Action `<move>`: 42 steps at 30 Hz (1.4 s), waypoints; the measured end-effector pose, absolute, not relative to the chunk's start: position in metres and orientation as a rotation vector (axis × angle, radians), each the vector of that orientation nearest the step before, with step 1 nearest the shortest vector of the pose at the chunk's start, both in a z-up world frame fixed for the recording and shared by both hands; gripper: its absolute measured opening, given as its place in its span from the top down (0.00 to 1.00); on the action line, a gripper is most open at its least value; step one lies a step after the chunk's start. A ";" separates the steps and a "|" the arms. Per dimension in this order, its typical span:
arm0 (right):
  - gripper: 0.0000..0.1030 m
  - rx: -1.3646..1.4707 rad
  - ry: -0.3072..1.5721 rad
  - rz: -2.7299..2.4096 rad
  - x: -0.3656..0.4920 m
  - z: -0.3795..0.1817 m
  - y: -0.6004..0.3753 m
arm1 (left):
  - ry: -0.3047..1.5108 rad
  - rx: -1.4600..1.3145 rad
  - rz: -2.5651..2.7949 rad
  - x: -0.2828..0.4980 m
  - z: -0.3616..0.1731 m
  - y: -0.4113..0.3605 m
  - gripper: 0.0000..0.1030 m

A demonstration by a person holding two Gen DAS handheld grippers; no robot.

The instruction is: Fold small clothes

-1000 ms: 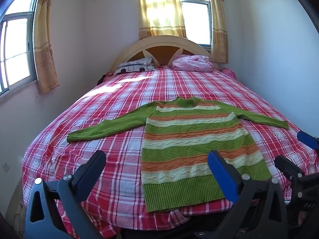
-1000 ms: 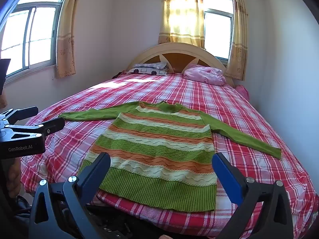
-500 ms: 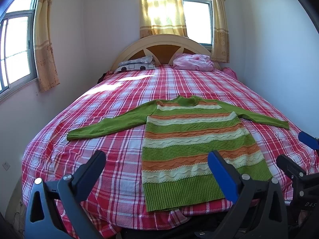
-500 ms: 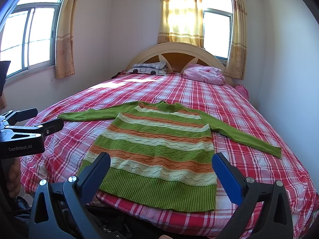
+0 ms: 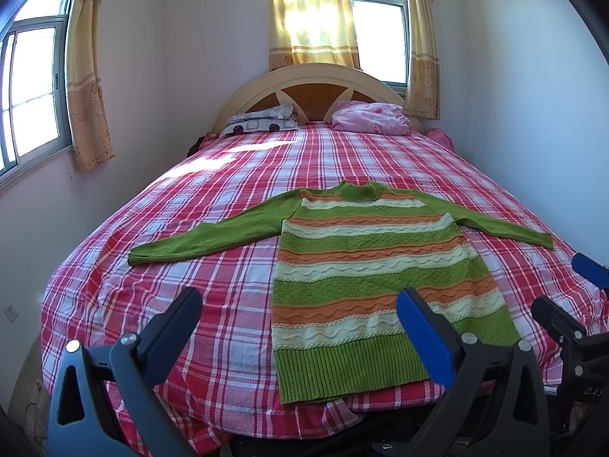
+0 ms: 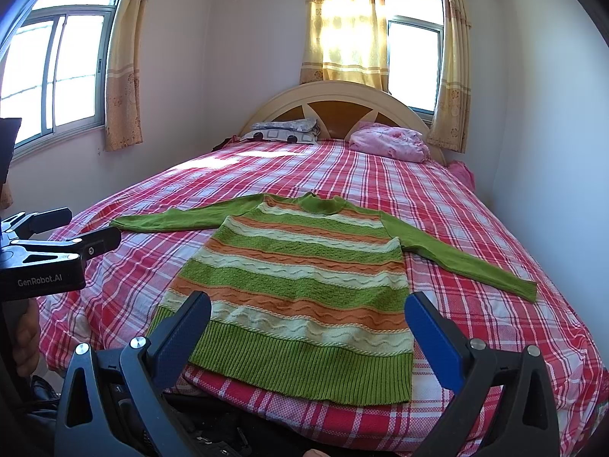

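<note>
Left wrist view: left gripper (image 5: 297, 306) hangs at the foot of the bed (image 5: 228, 198), jaws wide, holding nothing.
Right side: right gripper (image 6: 308, 310) likewise spread and empty, over the hem.
Sweater (image 6: 304, 278): flat near the bed's foot, sleeves spread, unfolded.
Change: barely any over the last second, only a slight drift; folding hasn't started, I'd say.
Around: pillows (image 5: 264, 122) and a pink bundle (image 5: 371, 117) by the headboard, well apart.
Obstacles: none on the sweater.

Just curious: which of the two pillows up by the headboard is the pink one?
The right pillow; the left pillow is pale with dark shapes.
</note>
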State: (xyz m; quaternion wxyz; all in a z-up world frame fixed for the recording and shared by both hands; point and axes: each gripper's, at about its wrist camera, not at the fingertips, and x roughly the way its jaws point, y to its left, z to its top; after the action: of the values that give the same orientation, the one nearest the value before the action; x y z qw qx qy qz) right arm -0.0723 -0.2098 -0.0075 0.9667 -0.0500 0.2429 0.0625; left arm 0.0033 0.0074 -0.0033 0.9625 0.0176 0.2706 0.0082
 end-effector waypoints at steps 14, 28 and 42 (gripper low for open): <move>0.01 -0.102 0.491 0.128 -0.073 -0.008 -0.209 | 0.551 0.032 0.020 0.004 -0.004 0.010 0.00; 0.01 -0.101 0.492 0.128 -0.074 -0.008 -0.209 | 0.555 0.025 0.026 0.005 -0.005 0.014 0.00; 0.01 -0.099 0.496 0.132 -0.075 -0.012 -0.207 | 0.565 0.022 0.031 0.009 -0.007 0.015 0.00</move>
State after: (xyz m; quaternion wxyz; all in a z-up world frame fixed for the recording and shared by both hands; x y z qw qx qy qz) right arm -0.0746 -0.2073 -0.0116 0.9661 -0.0490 0.2451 0.0652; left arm 0.0094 0.0153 -0.0070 0.9601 0.0108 0.2790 0.0153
